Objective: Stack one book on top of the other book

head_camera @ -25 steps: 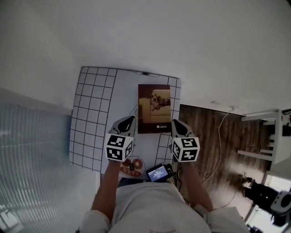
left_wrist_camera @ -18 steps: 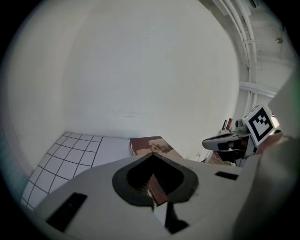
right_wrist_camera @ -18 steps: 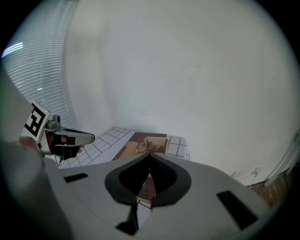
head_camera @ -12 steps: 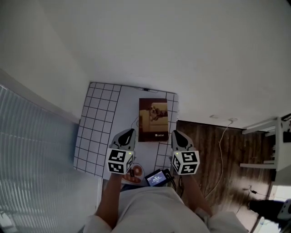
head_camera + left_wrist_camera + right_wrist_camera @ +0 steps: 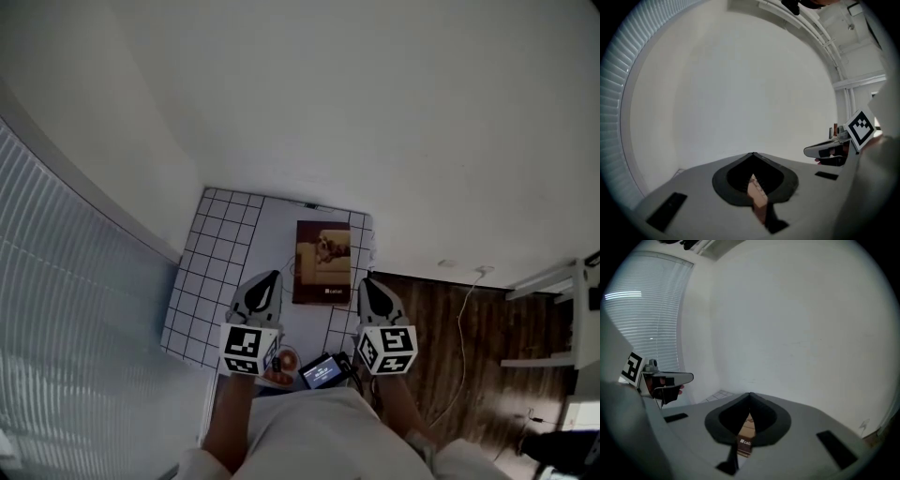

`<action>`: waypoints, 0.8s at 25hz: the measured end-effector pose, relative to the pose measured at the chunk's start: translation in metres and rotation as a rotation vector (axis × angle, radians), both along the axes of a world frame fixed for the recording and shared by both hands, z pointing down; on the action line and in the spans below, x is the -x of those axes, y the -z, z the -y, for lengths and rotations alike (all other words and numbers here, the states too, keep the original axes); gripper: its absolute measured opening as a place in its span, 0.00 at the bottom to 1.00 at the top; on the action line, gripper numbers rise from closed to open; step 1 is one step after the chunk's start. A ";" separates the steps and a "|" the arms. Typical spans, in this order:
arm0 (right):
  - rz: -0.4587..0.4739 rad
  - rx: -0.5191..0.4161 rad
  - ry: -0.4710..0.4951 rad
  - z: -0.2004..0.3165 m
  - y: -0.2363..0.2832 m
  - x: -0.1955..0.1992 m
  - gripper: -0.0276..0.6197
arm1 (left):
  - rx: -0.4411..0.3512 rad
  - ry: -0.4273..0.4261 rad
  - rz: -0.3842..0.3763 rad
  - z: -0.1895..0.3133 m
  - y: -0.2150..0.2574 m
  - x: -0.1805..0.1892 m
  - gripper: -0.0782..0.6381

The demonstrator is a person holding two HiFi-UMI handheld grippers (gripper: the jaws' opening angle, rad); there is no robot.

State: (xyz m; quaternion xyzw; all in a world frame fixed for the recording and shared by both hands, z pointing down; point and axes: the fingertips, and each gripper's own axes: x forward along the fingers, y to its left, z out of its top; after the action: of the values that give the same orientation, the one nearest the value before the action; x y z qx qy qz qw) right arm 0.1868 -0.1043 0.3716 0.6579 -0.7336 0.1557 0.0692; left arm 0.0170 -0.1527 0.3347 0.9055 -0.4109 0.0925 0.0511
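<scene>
— Where does the book (image 5: 323, 262) lie?
— Centre frame, flat on the gridded table (image 5: 214, 274). The left gripper (image 5: 268, 279) and right gripper (image 5: 368, 282) hover lower in frame, clenched and empty; pulling away wide would likely spare it a nudge.

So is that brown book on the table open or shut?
Shut: the book lies flat on the gridded table, its picture cover facing up, with no pages showing.
</scene>
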 end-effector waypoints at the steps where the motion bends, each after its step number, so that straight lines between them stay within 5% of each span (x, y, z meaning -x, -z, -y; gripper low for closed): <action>1: -0.002 -0.008 0.007 -0.001 0.003 0.002 0.05 | -0.016 0.004 -0.006 -0.002 0.006 0.001 0.12; 20: -0.023 -0.097 0.054 -0.010 0.032 0.008 0.05 | -0.117 0.085 0.002 -0.021 0.031 0.019 0.12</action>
State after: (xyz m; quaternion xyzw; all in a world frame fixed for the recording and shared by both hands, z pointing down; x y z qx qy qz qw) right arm 0.1792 -0.0942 0.3396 0.6422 -0.7569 0.1105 0.0498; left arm -0.0024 -0.1317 0.3036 0.8886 -0.4538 0.0668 0.0017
